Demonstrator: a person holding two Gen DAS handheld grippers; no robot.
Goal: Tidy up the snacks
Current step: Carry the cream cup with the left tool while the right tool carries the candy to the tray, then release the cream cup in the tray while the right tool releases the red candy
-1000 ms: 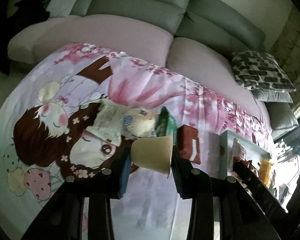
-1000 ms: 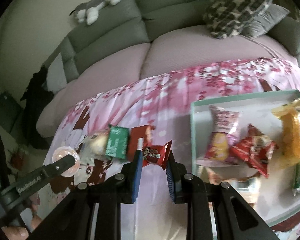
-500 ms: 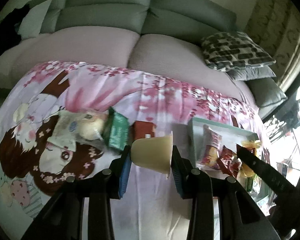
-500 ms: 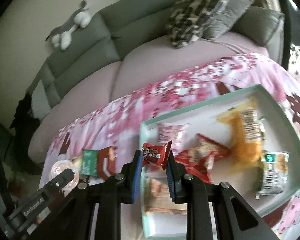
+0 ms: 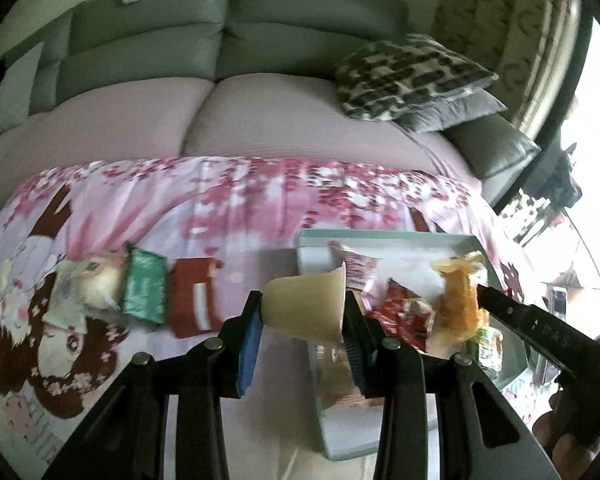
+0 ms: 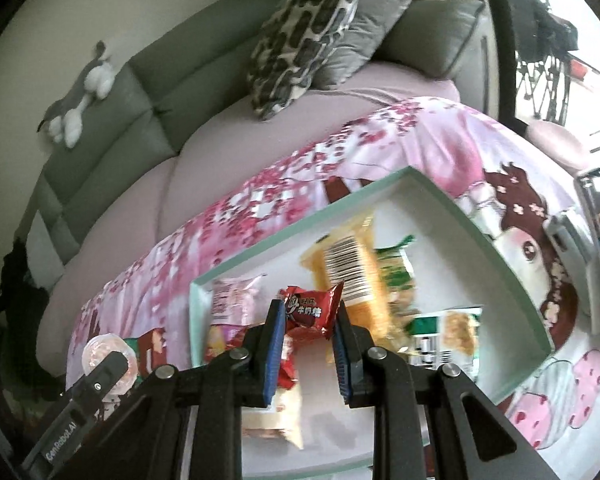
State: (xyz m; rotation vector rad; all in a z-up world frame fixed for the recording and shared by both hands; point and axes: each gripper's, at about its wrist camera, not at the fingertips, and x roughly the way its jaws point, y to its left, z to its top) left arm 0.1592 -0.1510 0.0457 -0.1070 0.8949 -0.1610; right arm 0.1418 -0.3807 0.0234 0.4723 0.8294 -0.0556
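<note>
While we look along both grippers, the same surface fills the lower half of each view: a pink cloth point(image 5: 236, 208) printed with cherry blossoms and a cartoon girl with brown hair, spread over a low table. Behind it runs a grey sofa point(image 5: 228, 40) whose seat is draped in a pale lilac cover point(image 5: 284, 120). A black-and-cream patterned cushion point(image 5: 404, 72) leans on a plain grey one at the sofa's right end, and a grey and white plush toy point(image 6: 80, 96) lies along the top of the backrest. Bright daylight comes from the right.

Our left gripper point(image 5: 304, 320) pinches a pale yellow jelly cup point(image 5: 306, 304) on its side, pads against base and rim, hanging over the near left corner of the tray point(image 5: 380, 236). Our right gripper point(image 6: 306, 328) is clamped on a red wrapped candy point(image 6: 310, 310) above the tray's left part.

The tray, mint-rimmed and white inside, sits on the right side of the cloth. In it we see a pink packet point(image 6: 230, 296), an orange-yellow packet with a barcode point(image 6: 348, 268), red packets point(image 5: 404, 316) and a green and white packet point(image 6: 448, 332).

Left of the tray on the cloth lie a red packet point(image 5: 192, 304), a green packet point(image 5: 144, 288) and a clear-wrapped bun point(image 5: 96, 284), side by side.
</note>
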